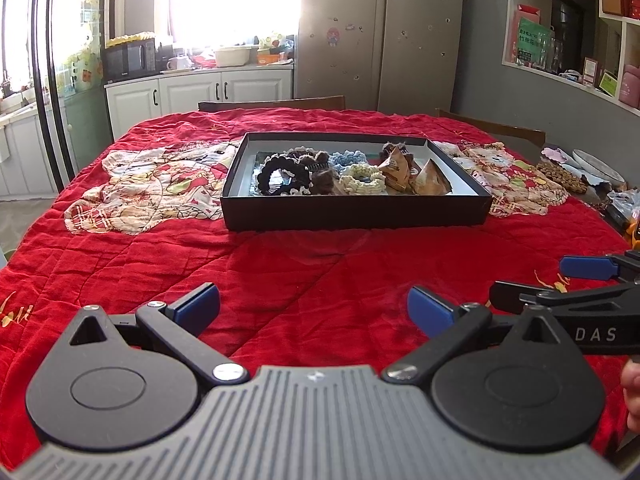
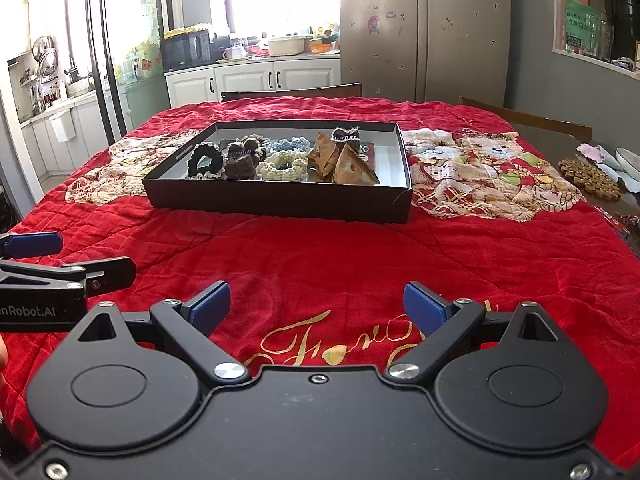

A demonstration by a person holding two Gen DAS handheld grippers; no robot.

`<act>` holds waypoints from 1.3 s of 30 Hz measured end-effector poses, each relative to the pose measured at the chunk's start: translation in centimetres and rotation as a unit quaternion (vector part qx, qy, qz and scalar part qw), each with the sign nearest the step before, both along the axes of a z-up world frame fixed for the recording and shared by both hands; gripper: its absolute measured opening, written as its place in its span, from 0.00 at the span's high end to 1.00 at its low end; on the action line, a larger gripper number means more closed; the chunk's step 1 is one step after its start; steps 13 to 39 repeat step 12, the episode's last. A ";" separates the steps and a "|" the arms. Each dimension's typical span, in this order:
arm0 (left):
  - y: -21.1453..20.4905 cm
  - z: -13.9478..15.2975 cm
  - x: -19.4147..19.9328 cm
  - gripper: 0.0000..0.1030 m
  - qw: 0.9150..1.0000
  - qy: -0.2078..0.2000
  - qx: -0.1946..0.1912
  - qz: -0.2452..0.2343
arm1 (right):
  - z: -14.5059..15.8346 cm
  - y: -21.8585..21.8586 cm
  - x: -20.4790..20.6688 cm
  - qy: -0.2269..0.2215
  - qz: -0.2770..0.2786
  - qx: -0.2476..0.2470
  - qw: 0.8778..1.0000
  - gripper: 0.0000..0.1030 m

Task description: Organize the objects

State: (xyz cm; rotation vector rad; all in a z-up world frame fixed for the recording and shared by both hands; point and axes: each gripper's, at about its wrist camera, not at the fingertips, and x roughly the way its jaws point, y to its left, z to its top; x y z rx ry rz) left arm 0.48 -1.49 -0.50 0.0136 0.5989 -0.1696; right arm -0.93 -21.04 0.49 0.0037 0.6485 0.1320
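Observation:
A shallow black box [image 1: 352,212] [image 2: 280,200] lies on the red quilt in the middle of the table. In it are crocheted scrunchies, one black [image 1: 282,178] [image 2: 205,161], one cream [image 1: 362,178] [image 2: 282,165], one blue [image 1: 347,158], brown knitted pieces [image 2: 240,164], and tan pyramid packets [image 1: 432,178] [image 2: 352,166]. My left gripper [image 1: 314,310] is open and empty, well short of the box. My right gripper [image 2: 318,306] is open and empty, also short of the box. Each gripper shows at the edge of the other's view.
The red quilt [image 1: 320,264] with cartoon patches covers the table. At the right table edge lie a brown beaded mat [image 2: 590,178], plates and wrappers. Chair backs [image 2: 292,92] stand behind the table; fridge and kitchen counter are farther back.

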 end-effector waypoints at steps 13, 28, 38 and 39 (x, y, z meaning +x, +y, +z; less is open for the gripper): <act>-0.2 -0.1 -0.1 0.00 1.000 -0.002 -0.001 -0.014 | -0.2 0.0 0.0 0.003 0.000 0.000 1.000 0.09; -0.2 -0.1 -0.1 0.00 1.000 -0.002 -0.001 -0.014 | -0.2 0.0 0.0 0.003 0.000 0.000 1.000 0.09; -0.2 -0.1 -0.1 0.00 1.000 -0.002 -0.001 -0.014 | -0.2 0.0 0.0 0.003 0.000 0.000 1.000 0.09; -0.2 -0.1 -0.1 0.00 1.000 -0.002 -0.001 -0.014 | -0.2 0.0 0.0 0.003 0.000 0.000 1.000 0.09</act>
